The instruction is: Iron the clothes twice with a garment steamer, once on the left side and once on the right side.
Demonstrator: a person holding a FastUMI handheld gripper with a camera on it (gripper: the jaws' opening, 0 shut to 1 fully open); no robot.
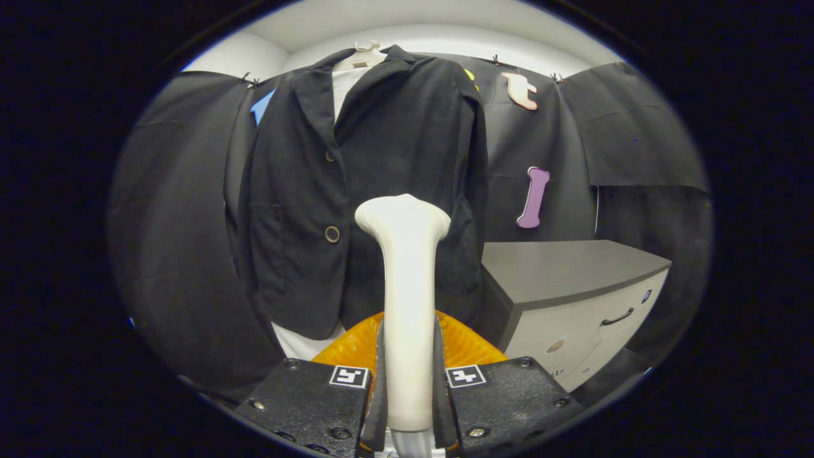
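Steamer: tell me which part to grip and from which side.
Grip the steamer on its slim, straight handle, coming from the lower end with a finger on each flat side, as the gripper does now, shut on it. The wide head flares at the far end and must face the jacket, so leave it free.

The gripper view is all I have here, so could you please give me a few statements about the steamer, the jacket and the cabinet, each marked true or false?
1. The gripper is shut on the garment steamer. True: both fingers press its white handle.
2. The steamer head points up in front of the dark jacket. True.
3. The jacket lies folded on the cabinet. False: it hangs on a hanger against the booth wall.
4. The cabinet stands beside the jacket, beyond the fingers. True.
5. The cabinet drawer is pulled open. False: it looks closed, handle flush.
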